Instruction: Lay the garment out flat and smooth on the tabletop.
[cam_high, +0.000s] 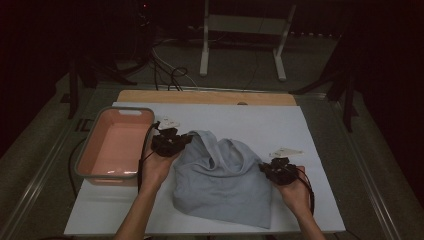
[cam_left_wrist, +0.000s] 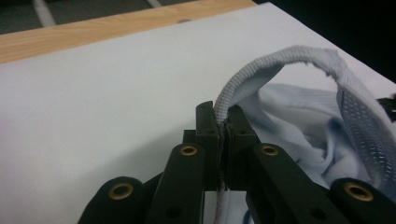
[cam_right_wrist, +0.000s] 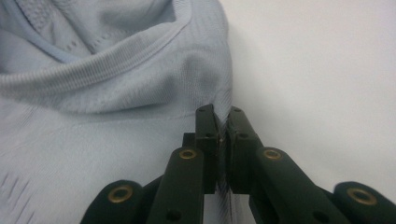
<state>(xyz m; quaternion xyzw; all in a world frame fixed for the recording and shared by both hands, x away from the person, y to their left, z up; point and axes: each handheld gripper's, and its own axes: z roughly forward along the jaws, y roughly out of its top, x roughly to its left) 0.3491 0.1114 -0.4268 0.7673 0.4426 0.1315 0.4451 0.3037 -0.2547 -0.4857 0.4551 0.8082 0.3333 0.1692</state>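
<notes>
1. My left gripper (cam_left_wrist: 223, 122): jaws pressed together on the ribbed hem of the light blue shirt (cam_high: 222, 180). In the left gripper view the hem arcs up out of the pinch and curves off to the right, w/ the rest of the fabric slumped below it.
2. My right gripper (cam_right_wrist: 223, 122): also clamped, pinching the shirt's right edge right where fabric meets bare board. Thin fold of cloth between the pads, that's it.
3. From the high view, left gripper (cam_high: 170, 140) sits at the shirt's upper left corner, right gripper (cam_high: 276, 170) at its right side, lower down. My forearms come in from the bottom edge.
4. Shirt is bunched in the middle of the white board (cam_high: 260, 120), top part lifted a bit btwn the two pinch pts, bottom part lying flat nr me.
5. Pink tub w/ grey rim (cam_high: 117, 145) sits at the left edge of the board, just beside my left hand (cam_high: 159, 165).
6. Wooden strip (cam_high: 205, 97) runs along the far edge of the board. Beyond that, floor w/ cables and a white frame stand (cam_high: 245, 25), pretty dark back there.
</notes>
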